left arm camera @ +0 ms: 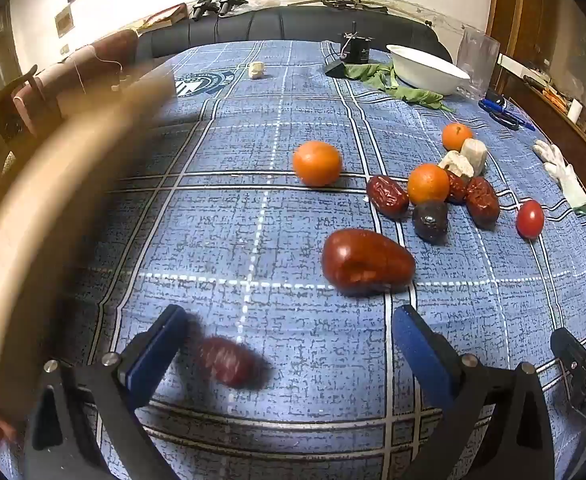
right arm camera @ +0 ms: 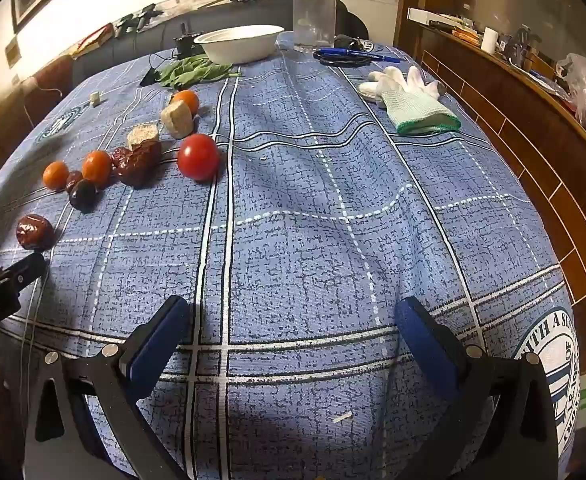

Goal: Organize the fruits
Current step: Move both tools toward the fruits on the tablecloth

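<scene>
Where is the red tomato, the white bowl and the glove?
red tomato (right arm camera: 198, 157), right wrist view, middle of its round front.
white bowl (right arm camera: 240, 49), right wrist view, its outer wall.
glove (right arm camera: 415, 100), right wrist view, its palm.

three oranges (left arm camera: 317, 162), one tomato (left arm camera: 529, 219), two gloves (right arm camera: 413, 96)

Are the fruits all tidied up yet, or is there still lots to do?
Lots left. Nothing looks sorted: the white bowl shows no fruit inside from here. The left gripper is open, with a blurred red date between its fingers, not gripped. The right gripper is open and holds nothing. Oranges, more dates and the tomato lie loose on the blue cloth.
</scene>
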`<state>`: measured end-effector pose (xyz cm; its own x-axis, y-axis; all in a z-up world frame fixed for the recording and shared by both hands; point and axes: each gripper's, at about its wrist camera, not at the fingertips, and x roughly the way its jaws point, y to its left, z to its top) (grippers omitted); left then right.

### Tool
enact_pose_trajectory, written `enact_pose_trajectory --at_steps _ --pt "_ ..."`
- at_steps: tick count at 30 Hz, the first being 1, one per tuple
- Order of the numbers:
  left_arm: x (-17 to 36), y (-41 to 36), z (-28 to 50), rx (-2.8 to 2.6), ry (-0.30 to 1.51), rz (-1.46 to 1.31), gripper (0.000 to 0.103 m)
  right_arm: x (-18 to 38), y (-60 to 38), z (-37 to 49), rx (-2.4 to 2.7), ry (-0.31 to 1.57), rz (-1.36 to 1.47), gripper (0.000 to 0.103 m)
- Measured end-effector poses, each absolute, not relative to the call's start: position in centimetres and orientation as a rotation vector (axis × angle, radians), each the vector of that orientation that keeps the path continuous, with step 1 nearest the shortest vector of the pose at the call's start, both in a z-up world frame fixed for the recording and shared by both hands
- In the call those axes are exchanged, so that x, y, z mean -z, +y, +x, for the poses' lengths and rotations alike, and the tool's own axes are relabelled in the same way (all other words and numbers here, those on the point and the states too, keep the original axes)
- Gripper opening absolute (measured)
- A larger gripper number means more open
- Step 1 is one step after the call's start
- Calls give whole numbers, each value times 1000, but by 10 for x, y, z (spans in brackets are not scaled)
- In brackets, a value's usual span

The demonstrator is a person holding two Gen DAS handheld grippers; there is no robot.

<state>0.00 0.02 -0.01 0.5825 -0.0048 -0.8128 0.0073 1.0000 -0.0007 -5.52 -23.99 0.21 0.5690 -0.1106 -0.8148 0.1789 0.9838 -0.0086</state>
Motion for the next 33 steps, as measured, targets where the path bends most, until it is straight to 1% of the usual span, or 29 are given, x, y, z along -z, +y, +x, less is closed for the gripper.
enact_pose_trajectory --at_steps 25,30,33 --pt "0 0 0 4 948 5 103 -2 -240 -58 176 950 84 103" --pt "-2 0 1 7 953 -1 103 -4 -240 -53 155 974 83 103" --pt "-8 7 -1 28 951 -38 103 -17 -231 -53 124 906 38 103"
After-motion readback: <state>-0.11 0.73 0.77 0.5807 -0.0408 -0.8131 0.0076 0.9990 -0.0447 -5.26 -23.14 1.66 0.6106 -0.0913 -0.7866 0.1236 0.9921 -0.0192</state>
